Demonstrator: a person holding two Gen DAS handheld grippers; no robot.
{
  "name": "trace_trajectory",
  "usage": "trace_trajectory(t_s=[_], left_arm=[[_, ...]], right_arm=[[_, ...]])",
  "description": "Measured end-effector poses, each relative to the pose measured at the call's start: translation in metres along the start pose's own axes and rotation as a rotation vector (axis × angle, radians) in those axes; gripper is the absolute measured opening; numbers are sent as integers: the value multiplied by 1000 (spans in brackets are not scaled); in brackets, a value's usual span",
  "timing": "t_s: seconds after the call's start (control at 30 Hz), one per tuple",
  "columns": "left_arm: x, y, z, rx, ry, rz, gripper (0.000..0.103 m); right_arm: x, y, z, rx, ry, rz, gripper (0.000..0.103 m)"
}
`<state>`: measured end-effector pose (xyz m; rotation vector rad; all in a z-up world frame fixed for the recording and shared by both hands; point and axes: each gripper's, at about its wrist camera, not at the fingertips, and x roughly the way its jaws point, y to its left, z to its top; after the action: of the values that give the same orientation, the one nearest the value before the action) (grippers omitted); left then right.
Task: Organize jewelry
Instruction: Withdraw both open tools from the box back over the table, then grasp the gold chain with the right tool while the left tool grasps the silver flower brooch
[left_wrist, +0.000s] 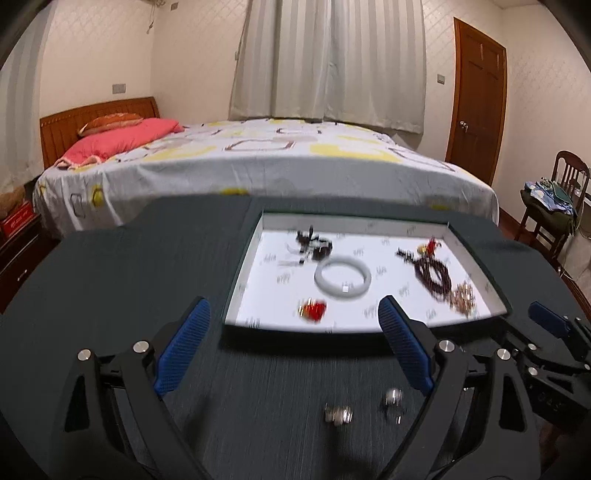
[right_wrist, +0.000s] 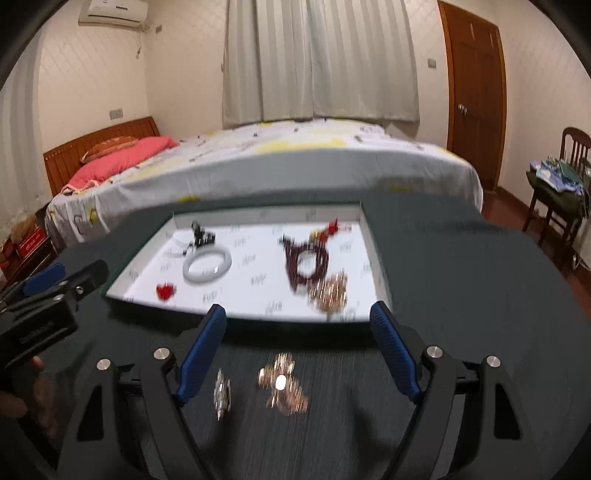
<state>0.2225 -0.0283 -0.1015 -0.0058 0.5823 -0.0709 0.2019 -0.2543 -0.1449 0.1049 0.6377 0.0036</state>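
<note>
Tray (left_wrist: 243, 280): shallow white rectangular box on dark matte table (left_wrist: 122, 280).
Bangle (left_wrist: 342, 275): smooth pale ring inside tray.
Left gripper (left_wrist: 295, 347): ribbed blue pads spread, empty, near tray's front rim.
Right gripper (right_wrist: 299, 350): spread, empty, near tray's front rim.

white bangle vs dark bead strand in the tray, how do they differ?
The white bangle is one smooth pale ring; the dark bead strand is dark reddish-brown and made of many small beads. The bangle lies flat as an open circle near the middle of the tray; the bead strand is coiled in loose loops towards the tray's right side, beside a gold-coloured cluster. Both rest inside the tray, ungripped.
</note>
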Motion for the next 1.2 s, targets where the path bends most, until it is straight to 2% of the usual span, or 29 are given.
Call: trace_trajectory(t_s=[0.27,0.33,0.57,0.63,0.77,0.8,0.83,0.93,1.2], left_arm=[[-5,8,-33,-8,72,11,90],[-4,10,-37,-6,85,12,90],[3,10,-49,-11,123,3,90],[3,10,-50,-9,126,1,90],[4,9,-51,-3,131,-3,90],[4,8,-51,-2,133,-4,90],[5,8,-51,-3,135,-5,90],[5,7,-51,-4,144,-12,90],[5,-8,-55,42,164,-39,90]], right_arm=[[14,4,-21,-3,107,-14,77],[20,5,-24,-7,135,-19,70],[35,7,-28,-20,216,-21,64],[40,6,-28,-15,246,-19,56],[41,8,-28,-35,247,-38,47],[40,8,-28,-35,245,-30,36],[40,8,-28,-36,244,-25,30],[39,9,-29,-39,245,2,17],[29,-4,-27,-1,213,27,12]])
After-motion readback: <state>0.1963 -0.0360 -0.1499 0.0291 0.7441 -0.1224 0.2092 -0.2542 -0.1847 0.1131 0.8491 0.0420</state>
